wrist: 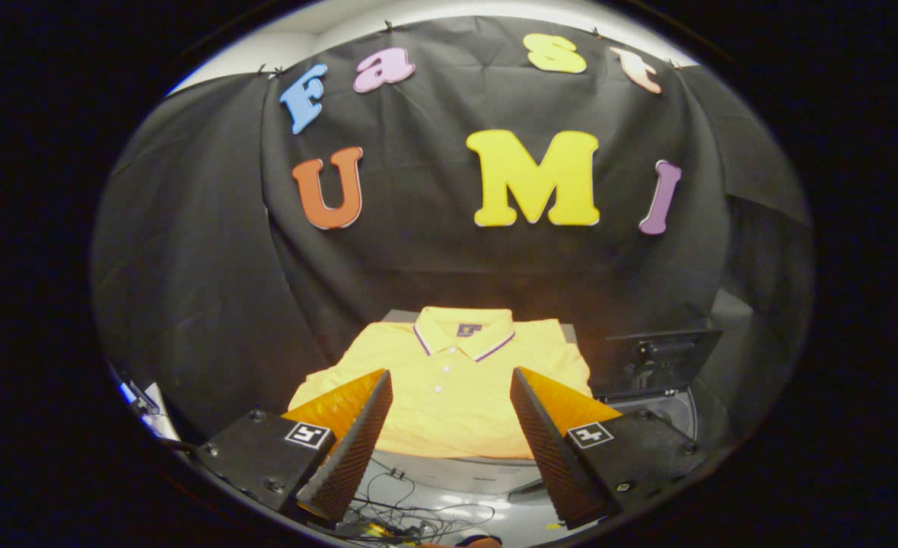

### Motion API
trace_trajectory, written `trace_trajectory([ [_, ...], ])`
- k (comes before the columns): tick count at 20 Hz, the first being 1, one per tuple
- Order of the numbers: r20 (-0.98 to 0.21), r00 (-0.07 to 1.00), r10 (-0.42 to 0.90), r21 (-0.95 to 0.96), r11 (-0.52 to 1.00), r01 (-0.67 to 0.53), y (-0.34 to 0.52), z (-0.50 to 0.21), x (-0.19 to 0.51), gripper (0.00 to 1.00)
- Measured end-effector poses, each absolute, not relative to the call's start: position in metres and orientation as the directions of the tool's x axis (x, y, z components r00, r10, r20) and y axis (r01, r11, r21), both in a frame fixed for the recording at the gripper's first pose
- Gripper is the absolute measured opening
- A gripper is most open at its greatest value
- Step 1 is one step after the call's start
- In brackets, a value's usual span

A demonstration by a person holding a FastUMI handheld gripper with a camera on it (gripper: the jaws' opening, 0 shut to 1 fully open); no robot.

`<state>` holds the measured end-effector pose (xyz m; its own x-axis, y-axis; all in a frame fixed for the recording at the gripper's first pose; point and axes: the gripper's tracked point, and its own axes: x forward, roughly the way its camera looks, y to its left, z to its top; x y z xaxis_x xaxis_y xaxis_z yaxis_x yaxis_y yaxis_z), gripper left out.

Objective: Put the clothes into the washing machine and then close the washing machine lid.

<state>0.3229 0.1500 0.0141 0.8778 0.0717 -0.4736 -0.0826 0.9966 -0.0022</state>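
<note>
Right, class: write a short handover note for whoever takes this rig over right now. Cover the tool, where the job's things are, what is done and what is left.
Tool: open, fingers spread wide, holding nothing.
Yellow polo shirt: lies flat, collar away from the tool, on a grey surface just ahead of and between the fingers, not yet touched.
Washing machine: beside the shirt past the right-hand finger; its dark lid looks raised, though that part is dim.
Done: nothing yet.
Left: grip the shirt, put it in the machine, then close the lid.
Loose cables lie below the surface, near the fingers.
</note>
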Motion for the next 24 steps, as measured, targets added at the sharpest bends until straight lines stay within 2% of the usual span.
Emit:
trace_trajectory([
  [5, -0.672, 0.734, 0.096, 0.01, 0.993, -0.121, 0.166, -0.016, 0.382, 0.98],
  [8, -0.774, 0.631, 0.051, -0.026, 0.993, -0.112, 0.165, -0.041, 0.41, 0.98],
  [16, -0.91, 0.414, -0.007, -0.031, 0.998, -0.051, 0.158, -0.092, 0.448, 0.97],
  [24, -0.96, 0.265, -0.088, -0.082, 0.996, 0.036, 0.162, -0.123, 0.45, 0.97],
])
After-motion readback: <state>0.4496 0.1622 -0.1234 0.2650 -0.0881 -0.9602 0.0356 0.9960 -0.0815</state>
